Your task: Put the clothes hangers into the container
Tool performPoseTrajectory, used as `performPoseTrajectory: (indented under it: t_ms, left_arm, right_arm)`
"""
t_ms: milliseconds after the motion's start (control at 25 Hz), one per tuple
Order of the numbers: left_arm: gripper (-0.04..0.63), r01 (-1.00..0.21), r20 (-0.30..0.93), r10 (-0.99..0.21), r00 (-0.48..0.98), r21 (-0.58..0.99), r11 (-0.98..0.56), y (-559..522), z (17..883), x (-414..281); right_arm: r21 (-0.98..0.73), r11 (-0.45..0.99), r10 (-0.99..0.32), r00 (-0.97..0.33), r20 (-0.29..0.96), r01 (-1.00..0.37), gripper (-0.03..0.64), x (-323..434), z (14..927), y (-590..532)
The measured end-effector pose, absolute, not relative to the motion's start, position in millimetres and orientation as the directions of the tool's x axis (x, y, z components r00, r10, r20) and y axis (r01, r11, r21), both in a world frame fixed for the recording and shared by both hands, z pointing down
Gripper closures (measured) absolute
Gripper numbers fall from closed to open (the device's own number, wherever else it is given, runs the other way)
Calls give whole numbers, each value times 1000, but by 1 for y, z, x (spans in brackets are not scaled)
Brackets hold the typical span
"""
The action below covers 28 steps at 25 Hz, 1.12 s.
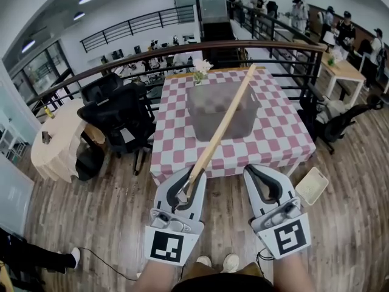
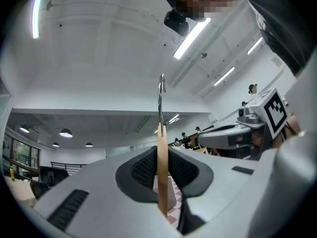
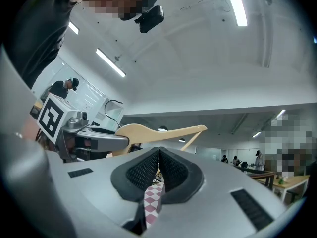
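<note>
Left claw (image 1: 185, 184) was clamped on the wooden hanger's (image 1: 222, 126) flat faces, which is the right hold. The rest projected ahead toward the container (image 1: 243, 123). Light, stiff, smooth: I judged it might pivot. Right claw (image 1: 262, 184): jaws together, empty.

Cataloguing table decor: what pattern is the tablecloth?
The tablecloth is pink-and-white checked; the head view shows it best.

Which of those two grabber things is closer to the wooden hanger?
Left. The left gripper is clamped on the wooden hanger; the right gripper sits beside it, shut, empty, not touching.
</note>
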<state>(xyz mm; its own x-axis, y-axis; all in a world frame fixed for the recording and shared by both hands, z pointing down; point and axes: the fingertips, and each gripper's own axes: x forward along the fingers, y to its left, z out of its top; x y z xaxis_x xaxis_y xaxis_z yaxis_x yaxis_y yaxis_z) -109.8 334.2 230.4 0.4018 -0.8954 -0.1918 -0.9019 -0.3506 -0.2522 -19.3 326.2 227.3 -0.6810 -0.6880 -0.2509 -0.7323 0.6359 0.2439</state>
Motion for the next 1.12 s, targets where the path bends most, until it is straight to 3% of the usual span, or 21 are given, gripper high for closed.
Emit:
performPoseTrajectory:
  t_ms: [1120]
  left_arm:
    - [538, -911, -210, -907, 365, -281, -301, 350, 225, -75]
  right_arm:
    - [250, 671, -644, -716, -270, -698, 584, 24, 232, 344]
